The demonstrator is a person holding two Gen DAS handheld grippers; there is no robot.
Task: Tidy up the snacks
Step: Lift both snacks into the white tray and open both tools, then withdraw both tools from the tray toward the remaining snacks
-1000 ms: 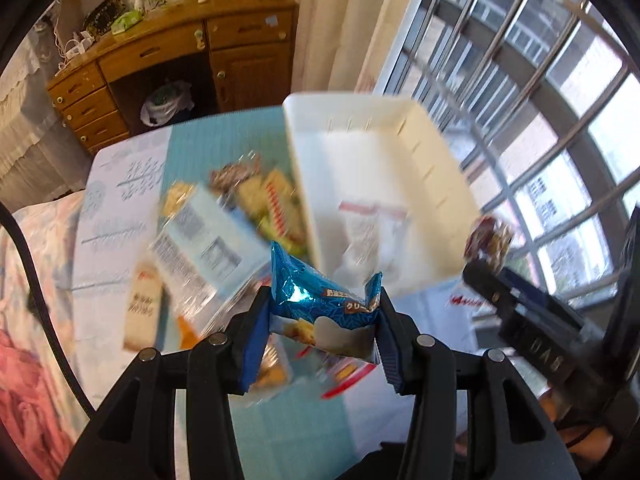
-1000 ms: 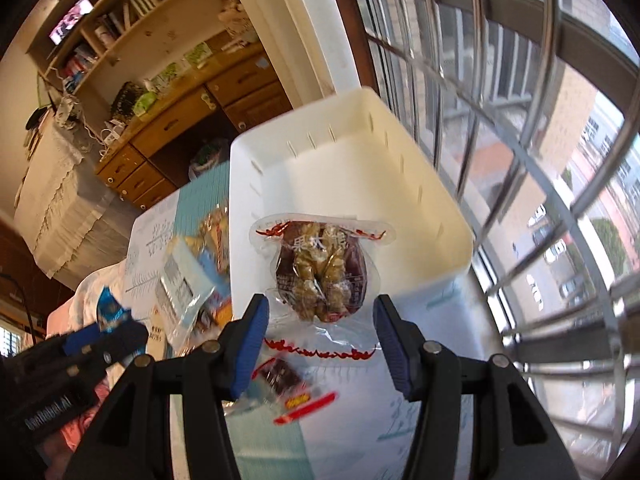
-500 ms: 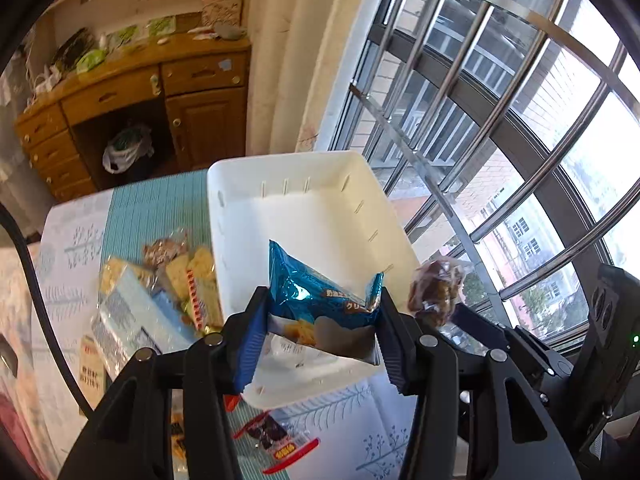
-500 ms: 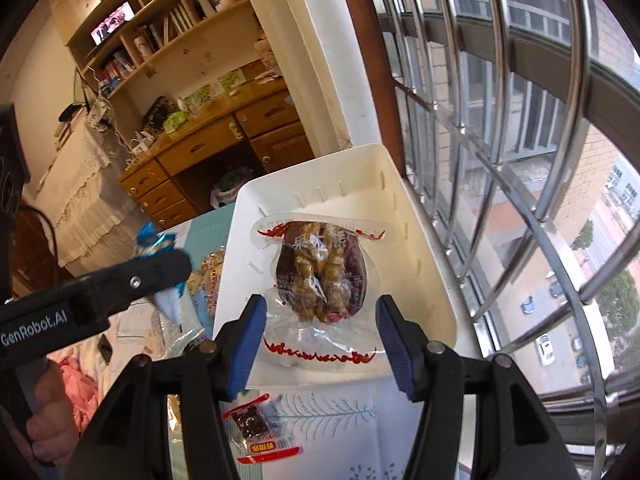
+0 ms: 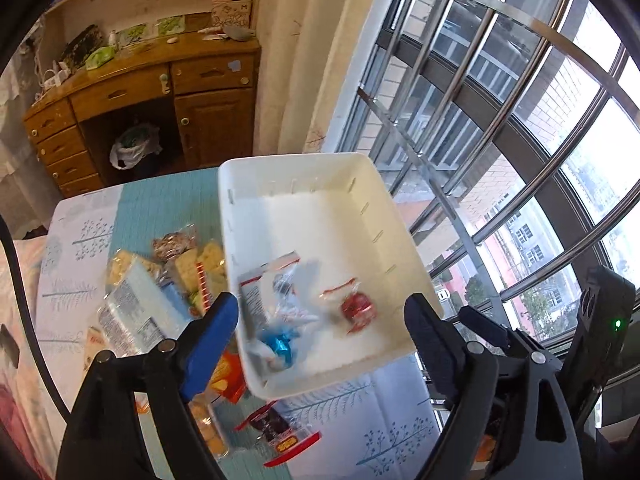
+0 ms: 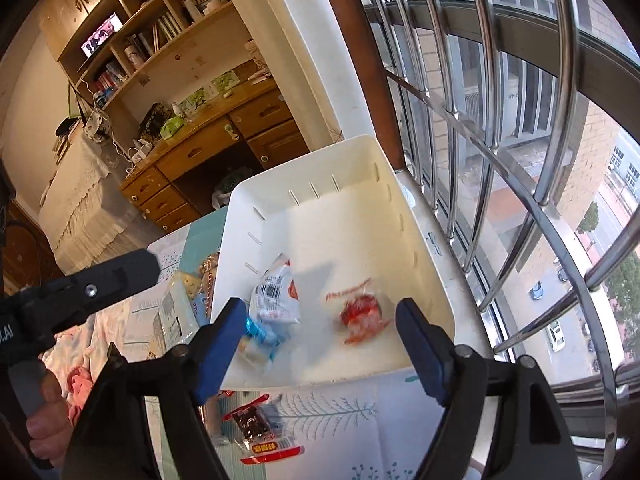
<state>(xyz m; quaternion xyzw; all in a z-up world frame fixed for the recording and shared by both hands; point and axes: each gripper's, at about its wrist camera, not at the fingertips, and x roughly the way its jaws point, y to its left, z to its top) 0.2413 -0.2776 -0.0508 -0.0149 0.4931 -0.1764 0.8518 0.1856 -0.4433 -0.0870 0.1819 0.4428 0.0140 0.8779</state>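
Observation:
A white plastic bin [image 5: 296, 176] [image 6: 360, 152] stands on the table by the window. Inside it lie a blue packet [image 5: 280, 346] [image 6: 256, 332], a white packet with a barcode [image 5: 264, 292] [image 6: 276, 296] and a clear red-edged packet of brown snack [image 5: 358, 308] [image 6: 362, 314], the last blurred. My left gripper [image 5: 320, 328] hovers over the bin's near end, its jaws opening with nothing between the pads. My right gripper [image 6: 320, 340] hangs above the same end, jaws also opening and empty.
A heap of snack packets [image 5: 160, 280] lies left of the bin on the teal and white cloth [image 5: 160, 200]. A small dark packet with red edges [image 5: 276, 432] [image 6: 256, 428] lies just before the bin. Window bars [image 6: 500, 160] run close on the right. A wooden desk [image 5: 140, 92] stands behind.
Both grippers have opened wide. The blue packet dropped out of the left one and the red-edged packet out of the right one, and both now lie in the bin.

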